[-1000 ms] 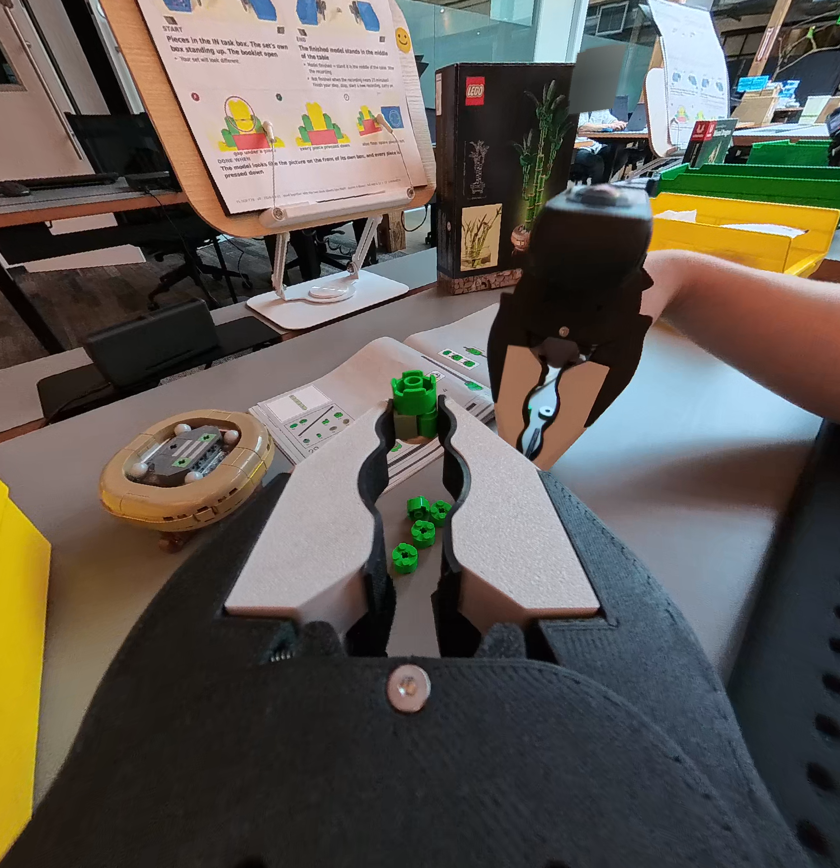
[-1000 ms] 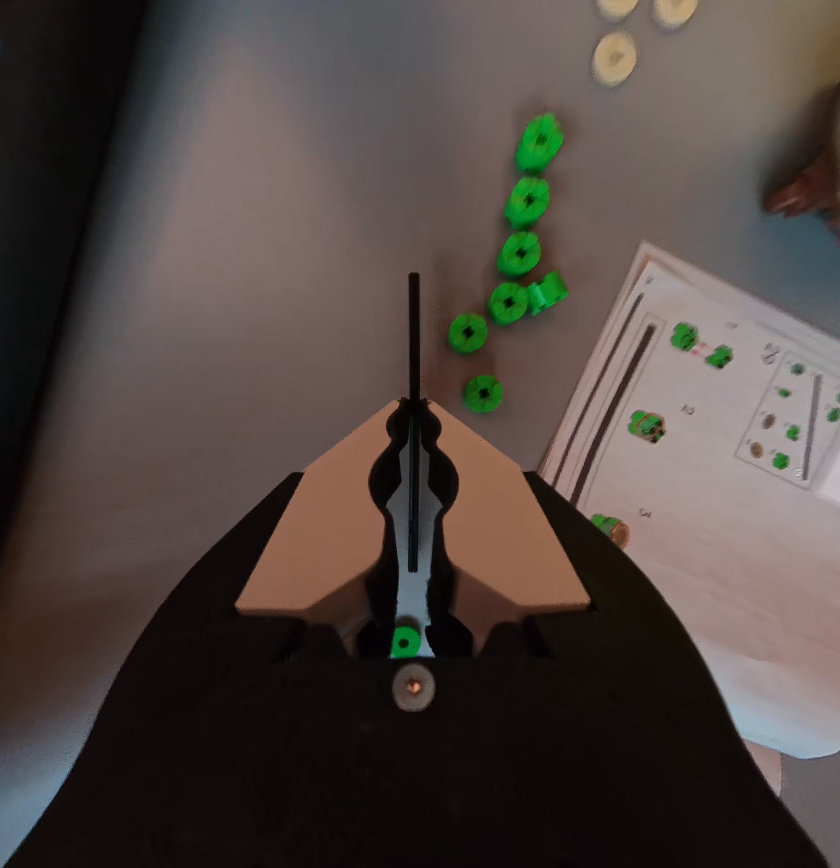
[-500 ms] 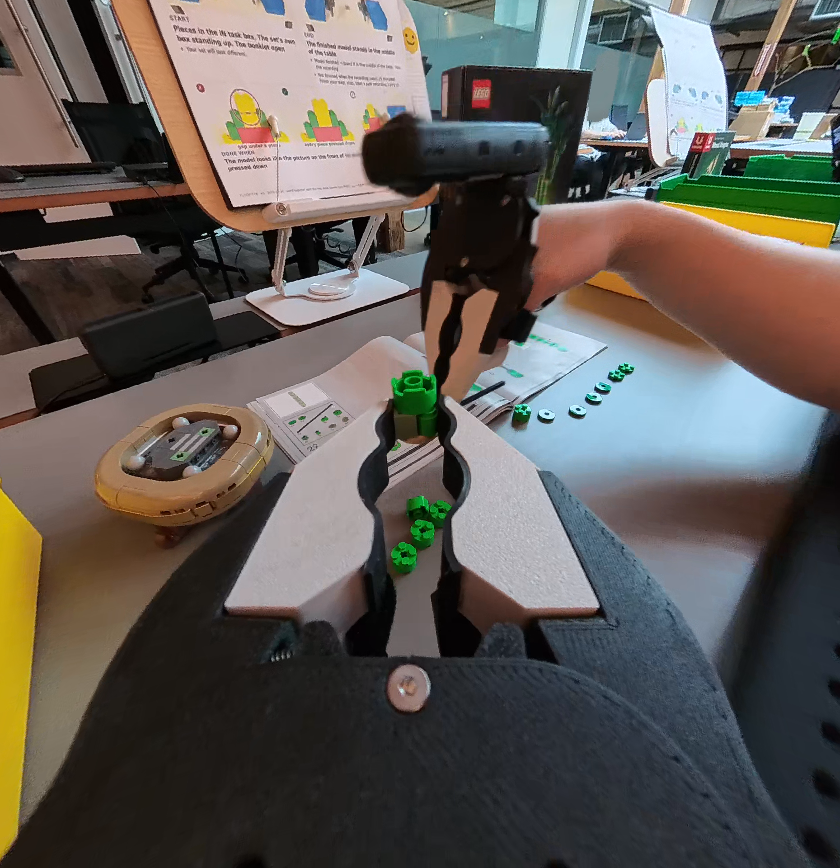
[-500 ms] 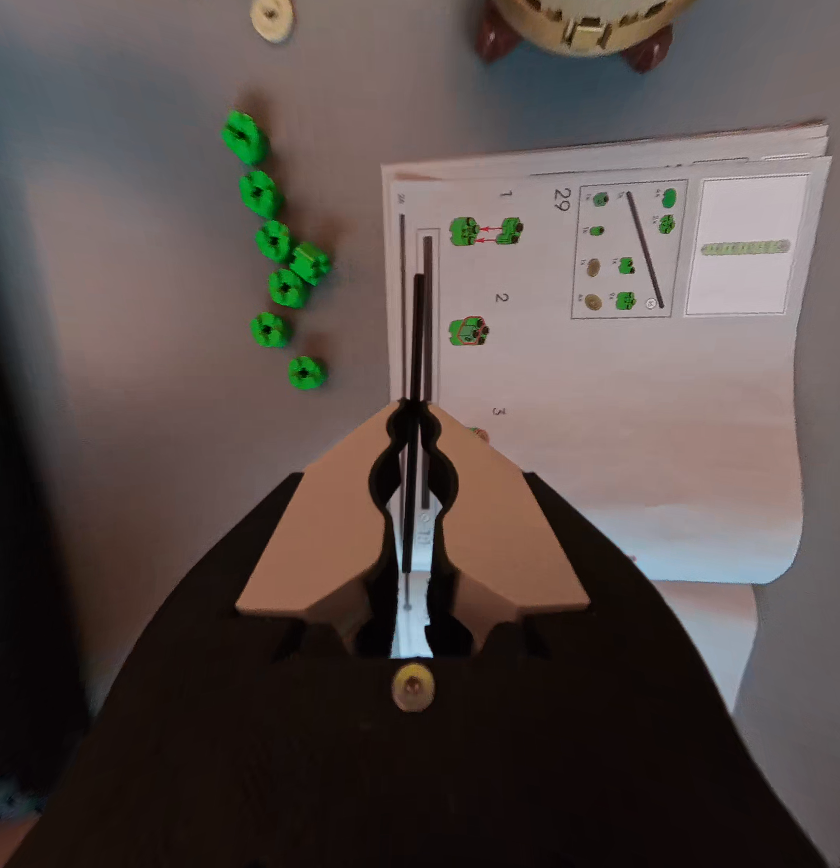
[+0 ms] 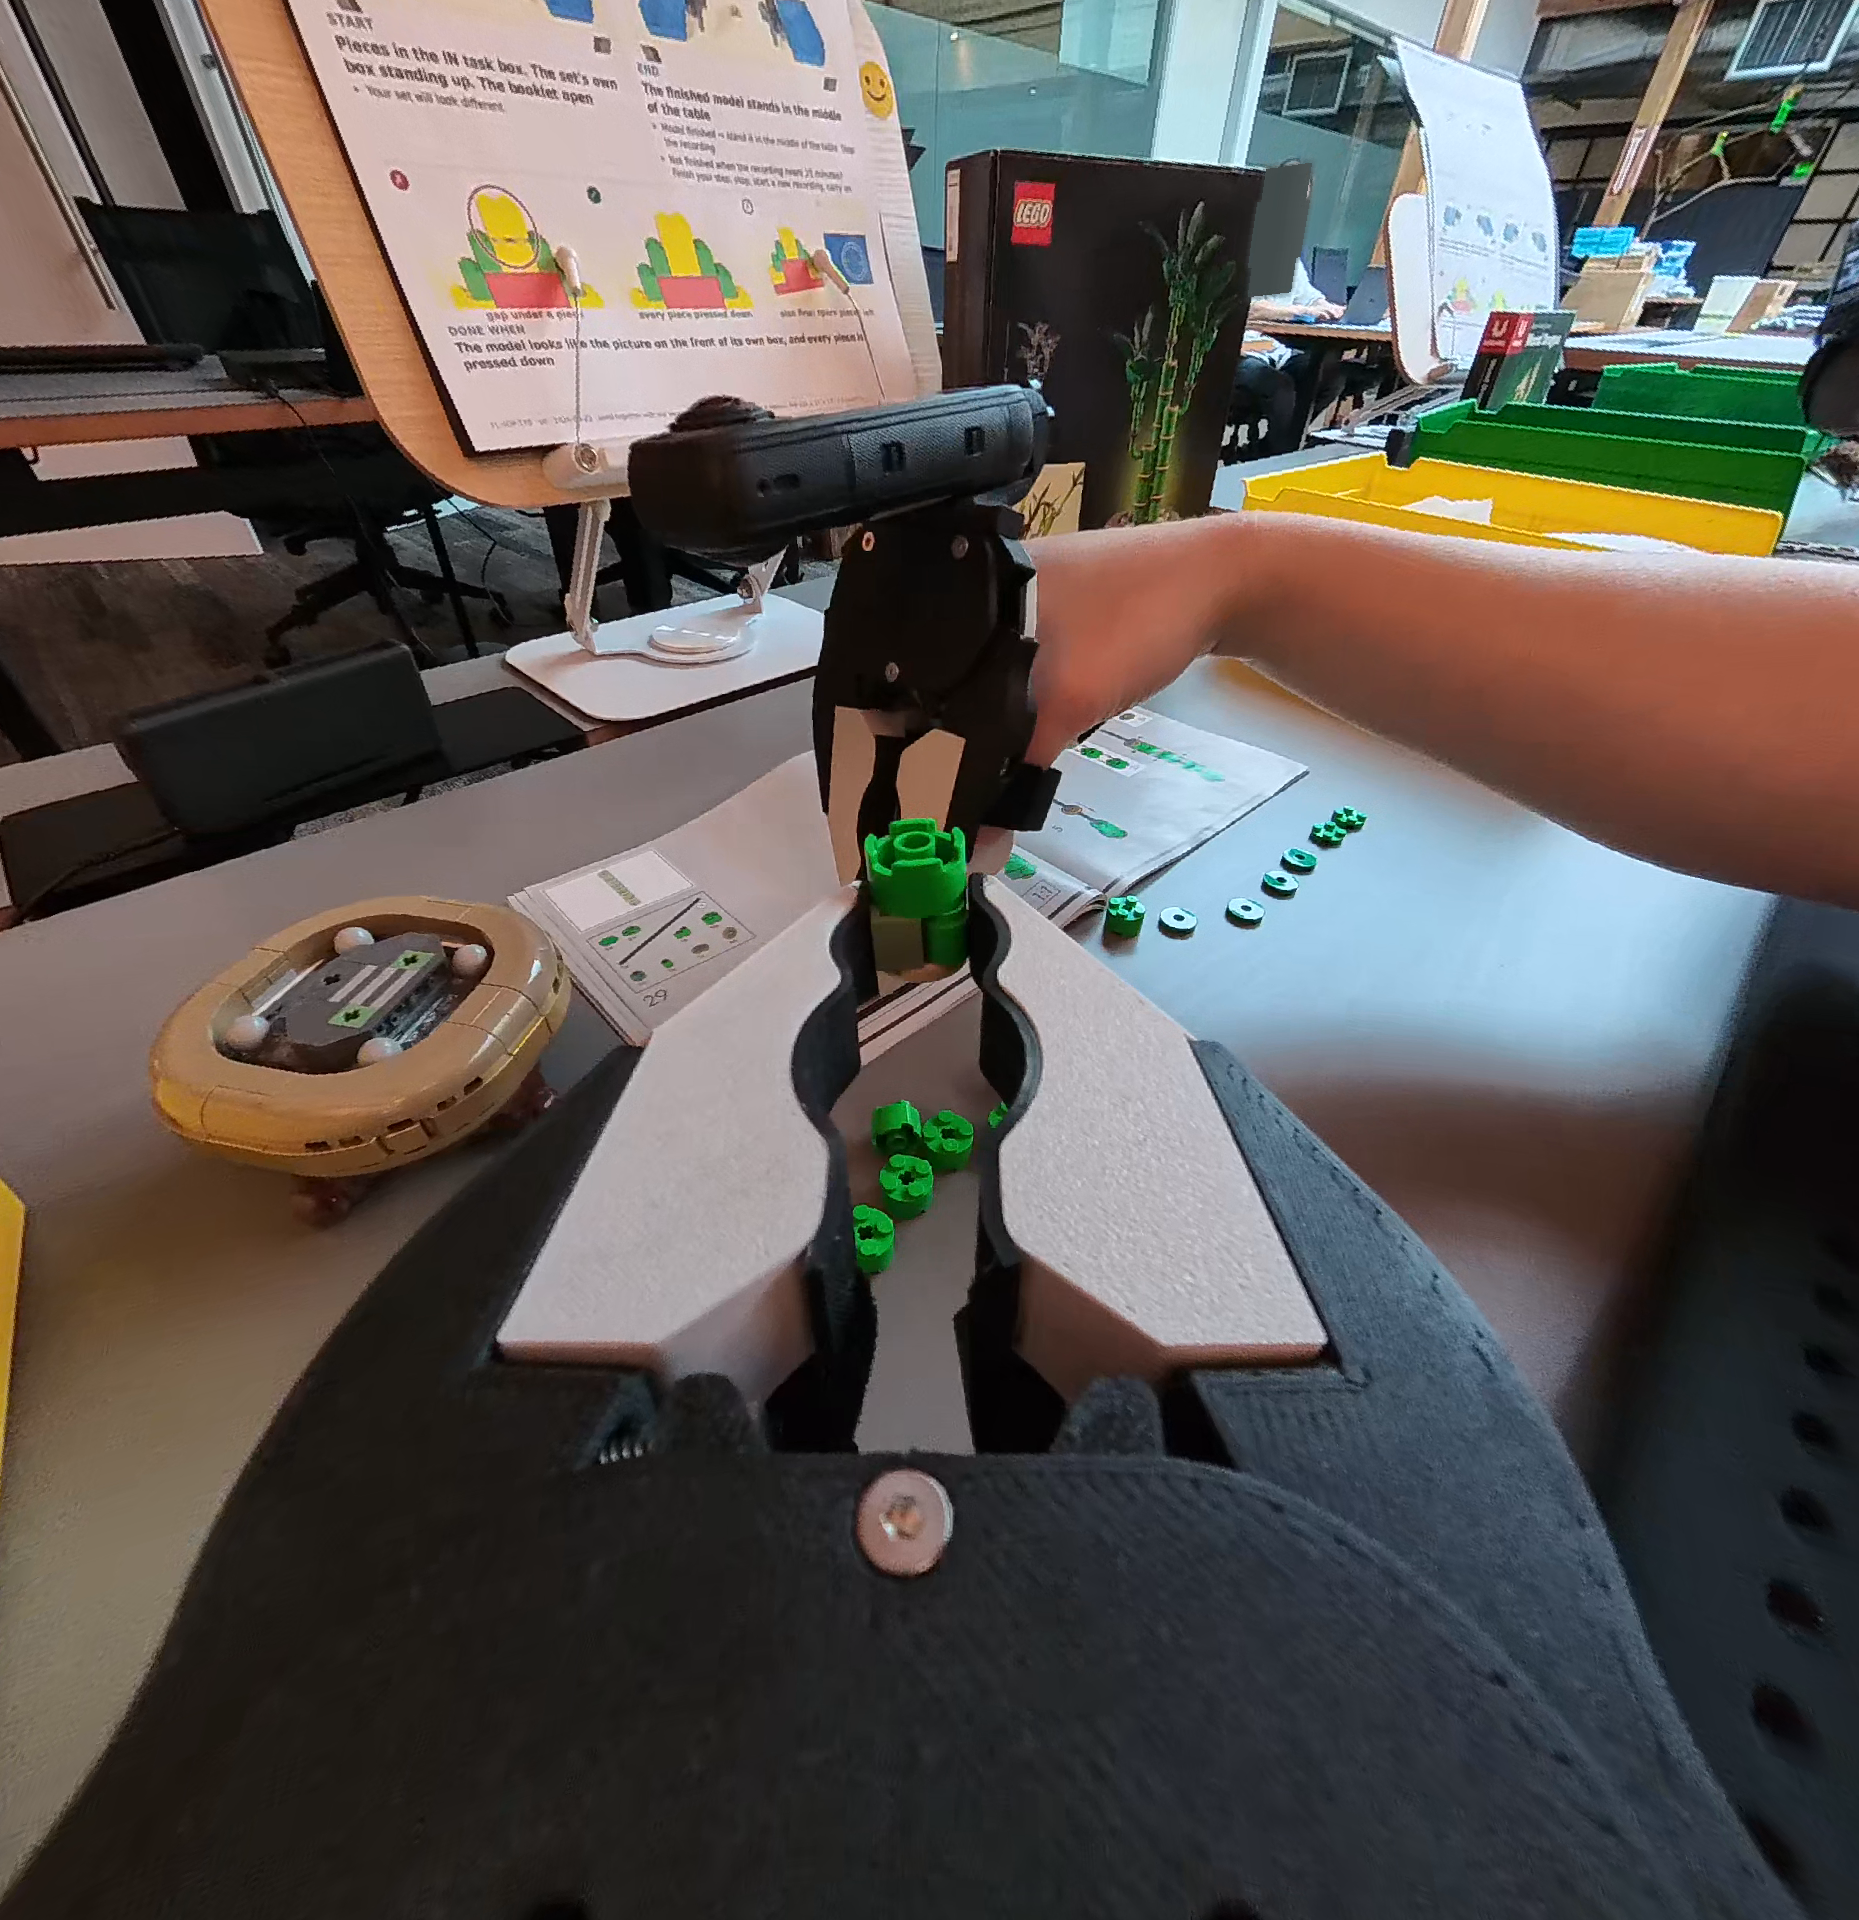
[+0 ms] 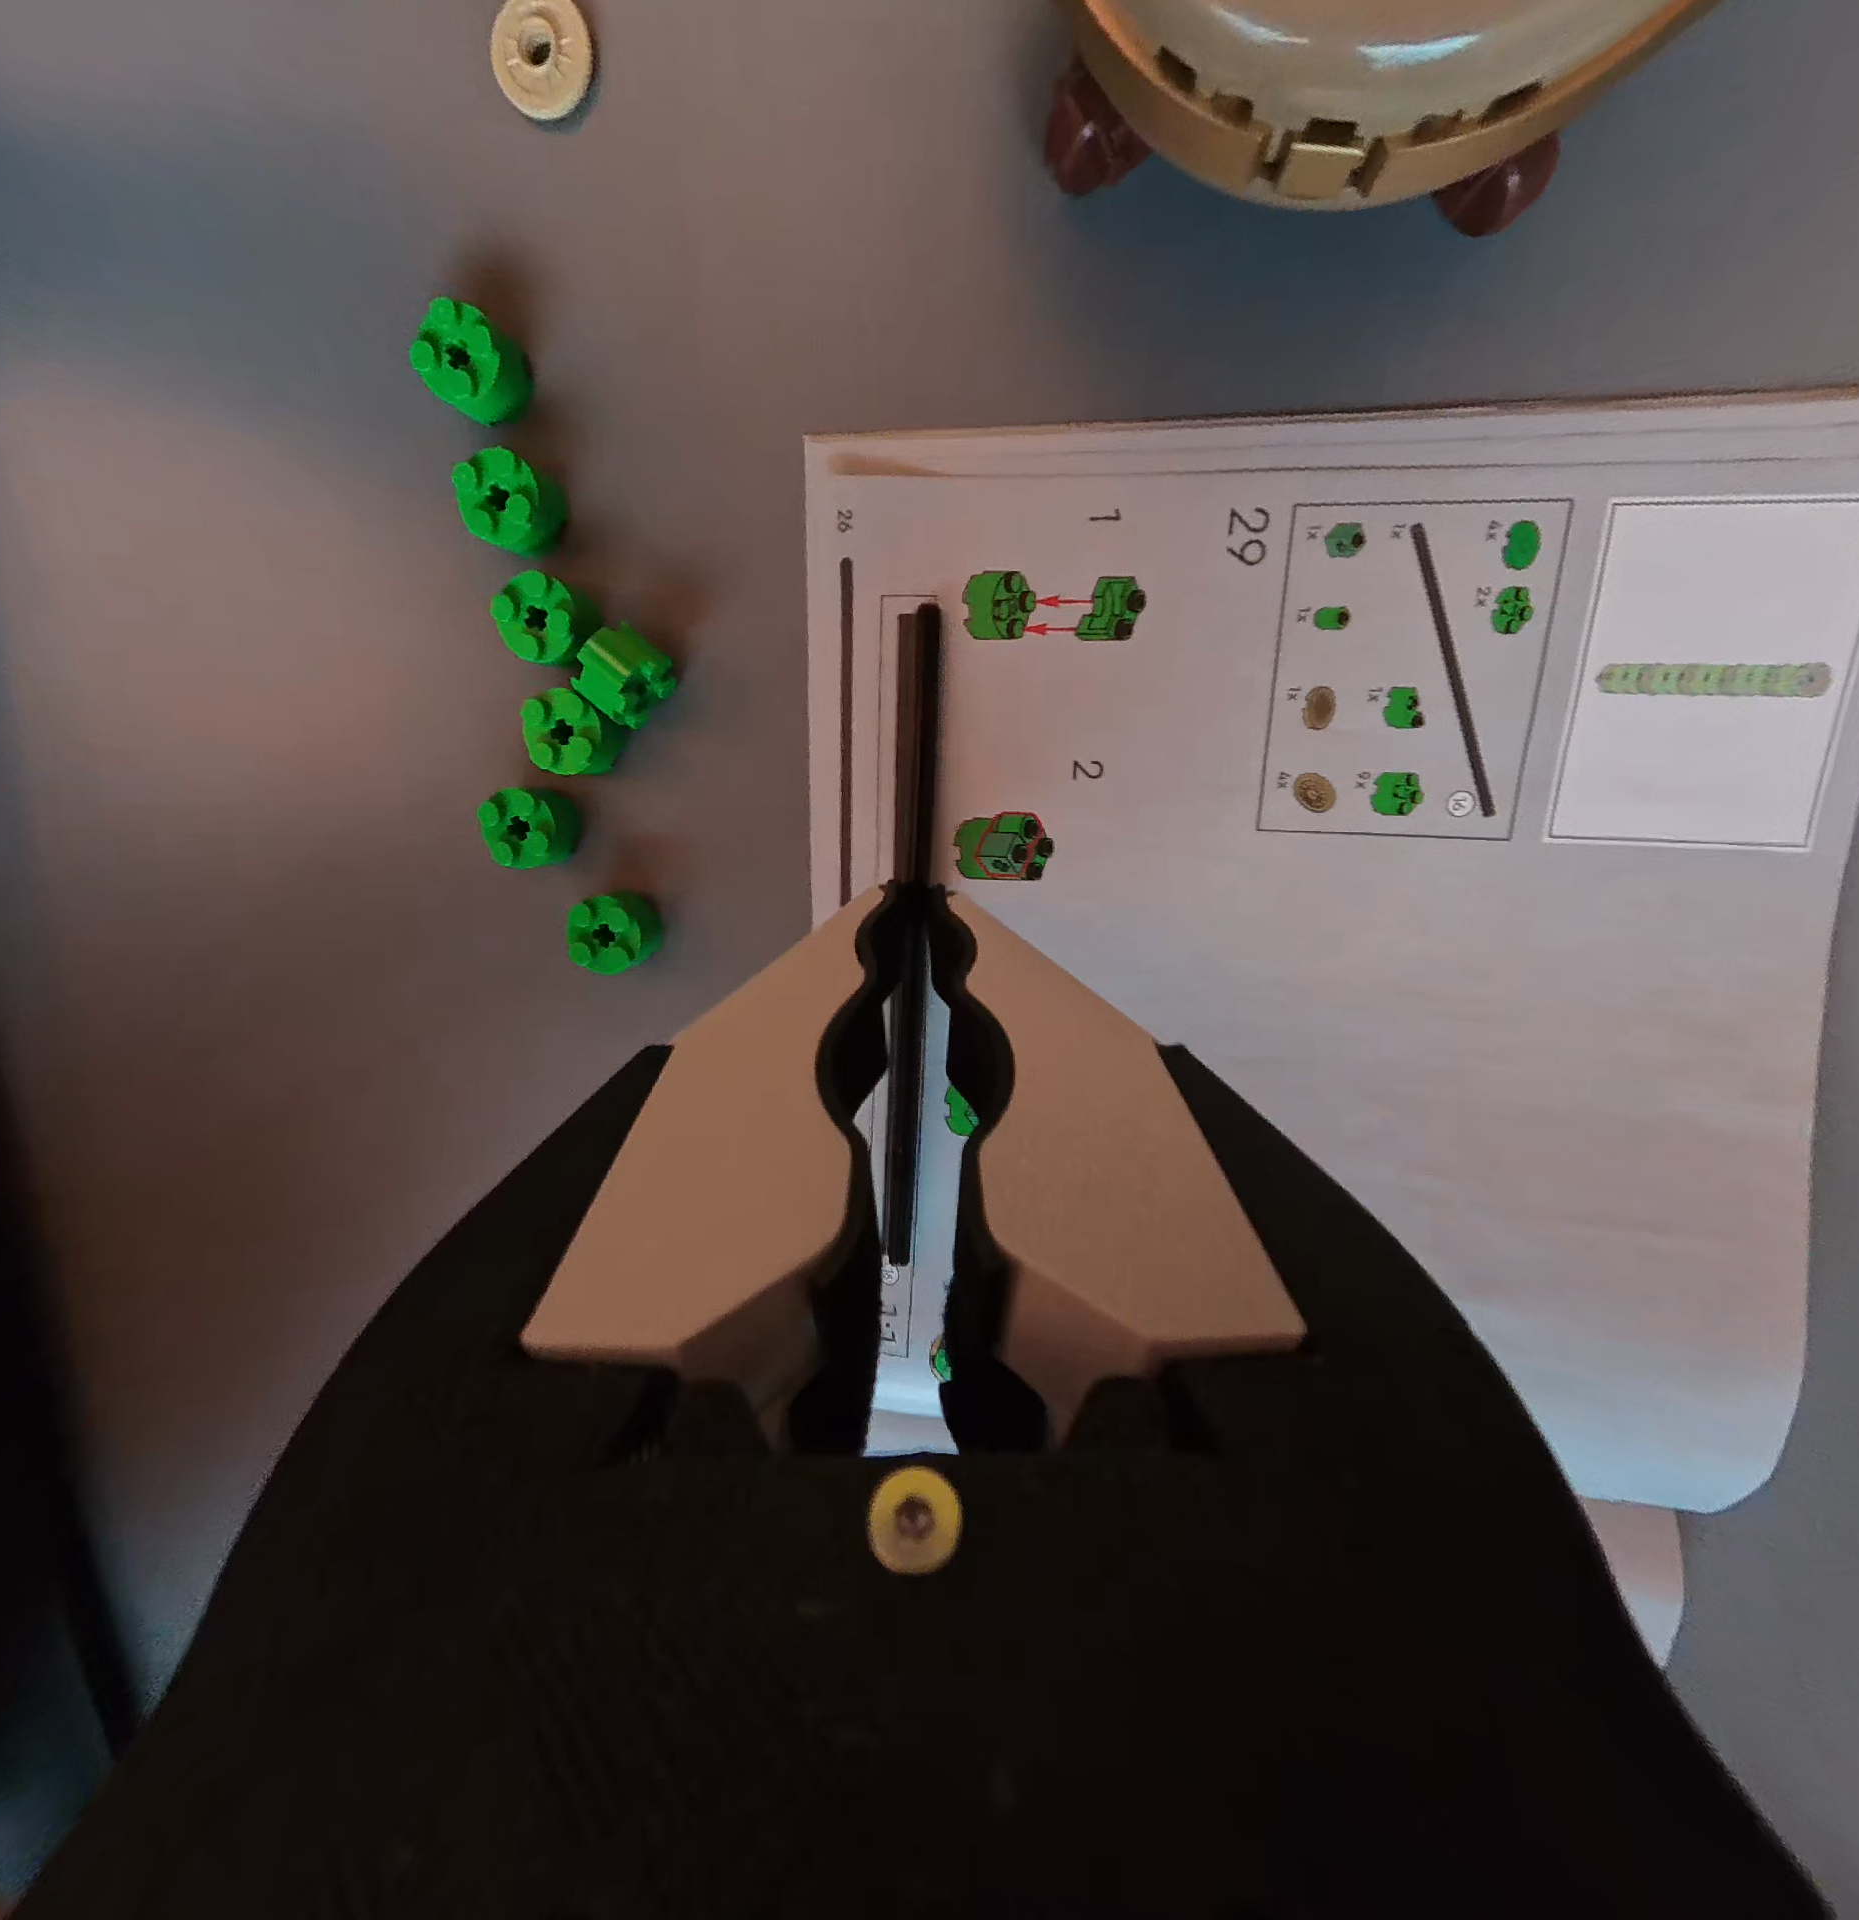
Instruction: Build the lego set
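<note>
My left gripper (image 5: 914, 914) is shut on a small stack of green round bricks (image 5: 914, 883) with a tan piece at its base, held above the open instruction booklet (image 5: 655, 914). My right gripper (image 6: 912, 896) is shut on a long black axle rod (image 6: 920, 748) that points down at the booklet (image 6: 1424, 1039). In the left wrist view the right gripper (image 5: 904, 831) hangs fingers-down right behind the green stack. Several loose green round bricks (image 6: 535, 618) lie in a row left of the booklet and show between my left fingers (image 5: 909, 1174).
A tan round base model (image 5: 353, 1029) on brown feet stands left of the booklet; its edge shows at the top of the right wrist view (image 6: 1320, 125). A tan round plate (image 6: 540, 52) lies alone. Green flat rounds (image 5: 1242, 909) lie right. Set box (image 5: 1101, 332), sign stand (image 5: 613, 208), yellow bin (image 5: 1507, 509) behind. The grippers' ends are close to 15 cm from one another. From either gripper's tips it is about 15 cm to the tan round plate (image 6: 540, 52).
The right gripper with the rod has swung left, from beside my left gripper to over the booklet, right behind the green stack. My left gripper has held still.
</note>
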A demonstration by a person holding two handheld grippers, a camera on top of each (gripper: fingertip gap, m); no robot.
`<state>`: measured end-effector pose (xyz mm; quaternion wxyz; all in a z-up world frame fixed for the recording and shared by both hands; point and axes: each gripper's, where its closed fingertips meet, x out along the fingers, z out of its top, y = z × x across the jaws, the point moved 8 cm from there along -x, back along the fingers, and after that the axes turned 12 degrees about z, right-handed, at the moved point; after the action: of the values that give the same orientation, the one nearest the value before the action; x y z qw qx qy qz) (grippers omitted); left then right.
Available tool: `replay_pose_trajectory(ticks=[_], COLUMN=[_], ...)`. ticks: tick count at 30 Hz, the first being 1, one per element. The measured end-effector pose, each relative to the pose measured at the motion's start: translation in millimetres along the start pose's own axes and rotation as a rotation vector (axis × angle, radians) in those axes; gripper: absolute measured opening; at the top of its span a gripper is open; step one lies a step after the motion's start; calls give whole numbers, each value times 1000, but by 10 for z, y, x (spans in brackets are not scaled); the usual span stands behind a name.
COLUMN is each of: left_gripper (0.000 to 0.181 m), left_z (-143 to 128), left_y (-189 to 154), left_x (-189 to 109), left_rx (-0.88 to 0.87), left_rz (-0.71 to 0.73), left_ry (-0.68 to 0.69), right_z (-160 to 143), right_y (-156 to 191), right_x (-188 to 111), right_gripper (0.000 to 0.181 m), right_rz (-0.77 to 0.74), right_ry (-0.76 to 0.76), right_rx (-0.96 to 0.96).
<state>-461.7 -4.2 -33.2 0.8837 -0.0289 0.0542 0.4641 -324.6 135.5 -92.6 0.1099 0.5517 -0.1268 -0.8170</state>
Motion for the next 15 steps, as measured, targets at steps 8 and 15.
replay_pose_trajectory(ticks=[8, 15], left_gripper=[15, 15], left_z=[-10, -12], left_y=[6, 6], left_x=[7, 10], left_rx=[-5, -2], left_rz=[1, 3], left_ry=[6, 8], right_z=[-19, -31], right_y=[-11, -13], right_x=[17, 15], right_gripper=[3, 3], right_rz=[5, 12], right_ry=[-7, -16], right_rx=[-41, -44])
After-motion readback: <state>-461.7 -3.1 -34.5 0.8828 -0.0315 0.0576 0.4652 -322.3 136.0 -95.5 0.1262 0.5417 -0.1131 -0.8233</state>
